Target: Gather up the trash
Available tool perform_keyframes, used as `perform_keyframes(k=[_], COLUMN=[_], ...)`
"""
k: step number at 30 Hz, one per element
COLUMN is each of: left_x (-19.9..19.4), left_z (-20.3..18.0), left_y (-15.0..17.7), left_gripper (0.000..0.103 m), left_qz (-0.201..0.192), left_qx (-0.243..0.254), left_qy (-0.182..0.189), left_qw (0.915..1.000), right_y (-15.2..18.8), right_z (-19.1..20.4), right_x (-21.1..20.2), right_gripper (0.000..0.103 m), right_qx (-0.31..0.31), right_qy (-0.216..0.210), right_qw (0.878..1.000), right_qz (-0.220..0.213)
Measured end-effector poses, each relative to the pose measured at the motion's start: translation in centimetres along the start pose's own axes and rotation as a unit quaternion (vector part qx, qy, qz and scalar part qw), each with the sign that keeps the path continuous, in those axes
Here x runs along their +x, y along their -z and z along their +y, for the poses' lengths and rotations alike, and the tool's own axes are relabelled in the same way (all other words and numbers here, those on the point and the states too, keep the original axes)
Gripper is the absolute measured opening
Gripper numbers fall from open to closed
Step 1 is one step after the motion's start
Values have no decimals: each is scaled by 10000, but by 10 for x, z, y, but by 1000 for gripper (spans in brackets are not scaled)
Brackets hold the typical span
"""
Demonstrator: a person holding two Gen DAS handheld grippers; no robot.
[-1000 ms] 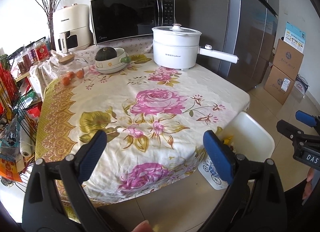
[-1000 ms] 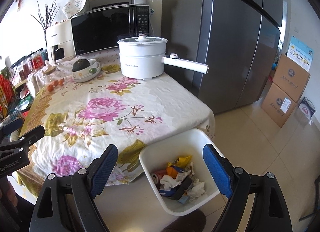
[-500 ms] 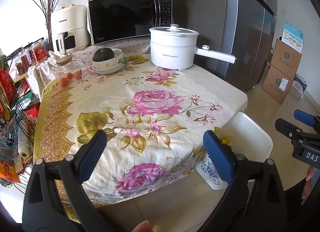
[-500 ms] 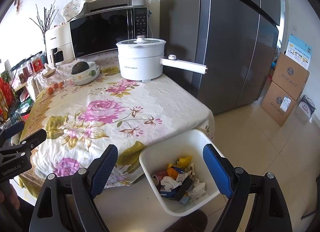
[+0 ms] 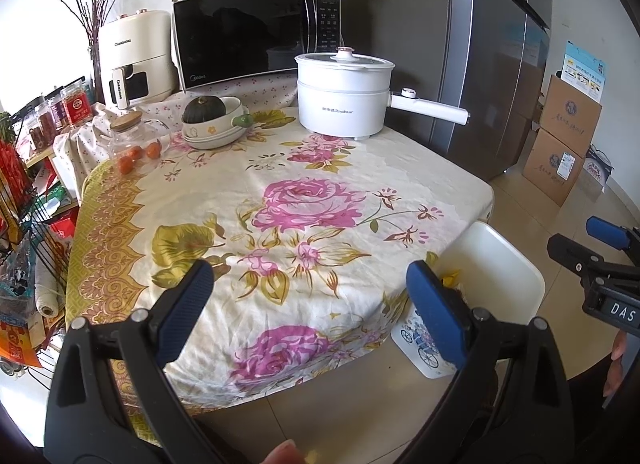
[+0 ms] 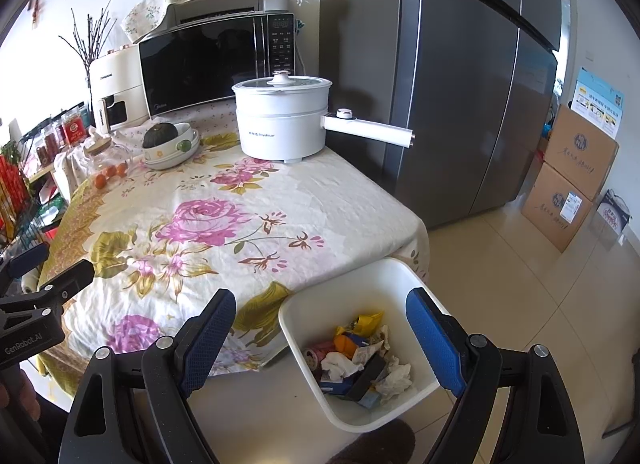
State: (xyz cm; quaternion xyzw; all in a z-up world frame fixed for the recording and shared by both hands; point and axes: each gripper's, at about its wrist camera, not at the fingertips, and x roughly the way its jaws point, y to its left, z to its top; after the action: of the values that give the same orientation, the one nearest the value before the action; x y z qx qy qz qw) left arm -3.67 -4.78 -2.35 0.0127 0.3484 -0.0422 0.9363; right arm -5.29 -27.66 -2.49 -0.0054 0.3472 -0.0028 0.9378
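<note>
A white trash bin (image 6: 408,284) stands on the floor by the table's near right corner, holding crumpled paper, wrappers and other trash (image 6: 360,356). It also shows in the left wrist view (image 5: 508,264). My right gripper (image 6: 322,332) is open and empty, just above and in front of the bin. My left gripper (image 5: 312,304) is open and empty, over the table's front edge. No loose trash shows on the flowered tablecloth (image 5: 280,204).
At the back of the table stand a white electric pot (image 5: 344,98), a bowl with a squash (image 5: 212,122), a glass jar (image 5: 134,144), a microwave (image 5: 256,40) and an air fryer (image 5: 136,58). A fridge (image 6: 472,96) and cardboard boxes (image 6: 572,180) stand to the right.
Both grippers have drawn back and up a little, so the table looks slightly farther. Both stay open and empty.
</note>
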Motion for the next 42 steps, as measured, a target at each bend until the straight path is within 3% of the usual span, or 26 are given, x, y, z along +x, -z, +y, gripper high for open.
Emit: perform_keyframes(k=[26, 42], left_x=[1, 6], left_z=[-2, -12], left_y=[2, 1], left_gripper=[97, 97], left_qz=[26, 120], left_qx=[24, 99], left_qy=[11, 206], left_qw=[10000, 9997], right_y=[0, 3], right_z=[0, 1], right_x=[0, 1], right_gripper=[89, 89], right_qx=[9, 74], right_qy=[7, 15], right_qw=[10000, 10000], right_qz=[1, -5])
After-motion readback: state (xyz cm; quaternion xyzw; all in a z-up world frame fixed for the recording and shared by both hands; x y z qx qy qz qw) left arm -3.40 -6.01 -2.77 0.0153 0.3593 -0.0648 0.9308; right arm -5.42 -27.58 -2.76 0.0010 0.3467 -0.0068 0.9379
